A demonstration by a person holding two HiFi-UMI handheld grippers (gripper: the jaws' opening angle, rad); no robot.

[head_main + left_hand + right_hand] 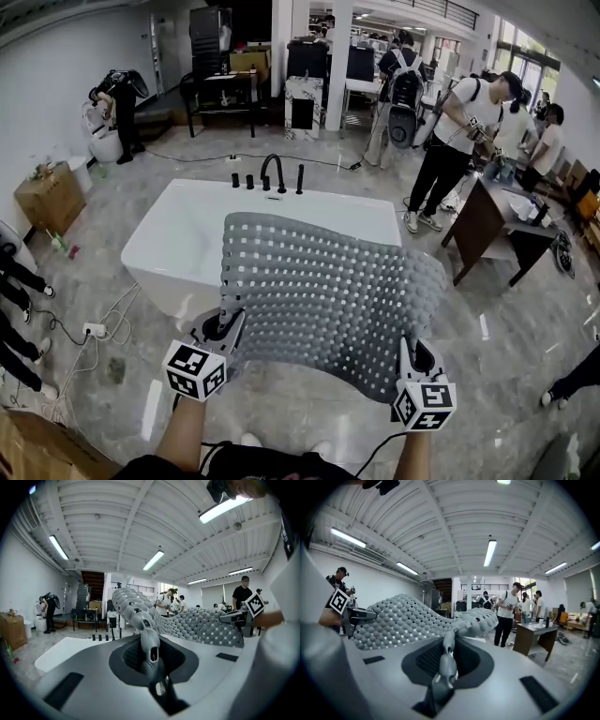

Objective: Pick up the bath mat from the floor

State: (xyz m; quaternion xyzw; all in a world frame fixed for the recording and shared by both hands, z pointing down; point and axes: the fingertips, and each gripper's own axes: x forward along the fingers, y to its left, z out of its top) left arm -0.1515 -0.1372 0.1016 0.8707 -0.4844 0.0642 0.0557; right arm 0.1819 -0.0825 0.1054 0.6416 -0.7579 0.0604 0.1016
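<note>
Grip status: left gripper (222,330) sits at 7 o'clock in the head view, its fingers closed down to a thin gap on the near left corner of the bath mat (328,300). Its own view shows a fold of mat edge pinched between them. The right gripper (419,361), at 5 o'clock, has its fingers closed just as tightly on the near right corner.

Key relation: the mat's long axis runs 9 to 3 o'clock, from one gripper to the other, so neither hand is nearer and each carries one end. From the fingers the sheet spreads away toward 12 o'clock, bowed upward. It looks fully clear of the floor (309,422), though the underside is hidden.

Beyond: the mat's far edge overlaps the near rim of the white bathtub (178,244) in the head view; contact cannot be told. The black faucet (273,173) stands on the tub's far rim at 12 o'clock.

Judgement: the lift looks essentially made, and any further move needs both hands travelling together.
</note>
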